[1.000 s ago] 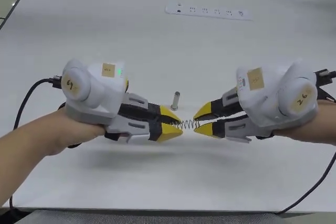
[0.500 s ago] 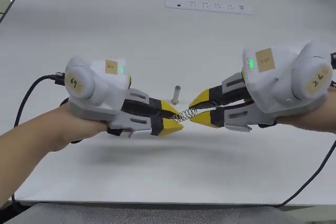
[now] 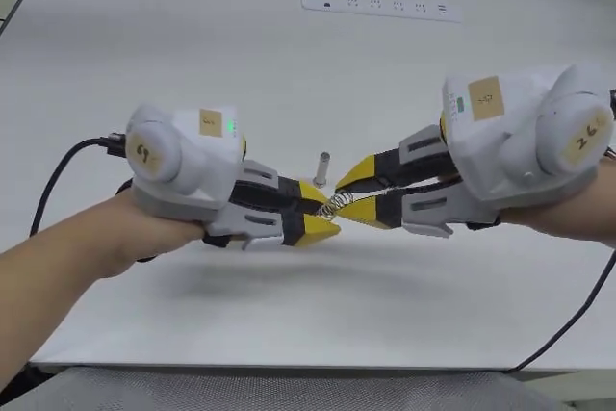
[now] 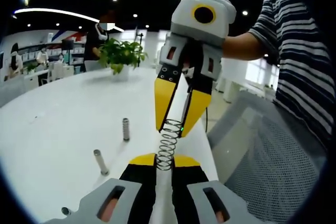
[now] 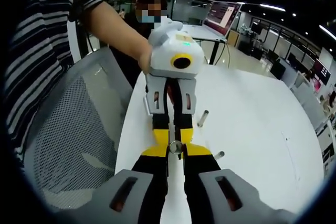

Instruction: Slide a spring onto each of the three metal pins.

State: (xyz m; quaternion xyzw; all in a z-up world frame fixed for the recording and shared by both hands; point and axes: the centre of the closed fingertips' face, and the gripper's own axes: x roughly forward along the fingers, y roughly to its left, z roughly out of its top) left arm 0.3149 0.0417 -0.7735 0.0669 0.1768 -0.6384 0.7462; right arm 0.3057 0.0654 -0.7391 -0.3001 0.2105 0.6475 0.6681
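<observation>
A short steel spring (image 3: 335, 204) hangs in the air between the two grippers, above the white table. My left gripper (image 3: 322, 212) is shut on its left end, which sits between the yellow tips in the left gripper view (image 4: 164, 160). My right gripper (image 3: 346, 198) faces it tip to tip and has closed on the other end of the spring (image 5: 176, 148). One metal pin (image 3: 322, 167) stands upright just behind the tips. In the left gripper view two pins (image 4: 126, 128) (image 4: 100, 161) stand bare on the table to the left of the spring (image 4: 168, 142).
A white power strip (image 3: 377, 7) lies at the far side of the table (image 3: 289, 74). Black cables run off both grippers, one at the left (image 3: 53, 185) and one at the right (image 3: 577, 320). A mesh chair (image 5: 79, 129) stands at the near edge.
The right gripper has moved left and up onto the spring's free end, and its jaws have narrowed around it. The spring now tilts upward to the right. The left gripper has barely shifted.
</observation>
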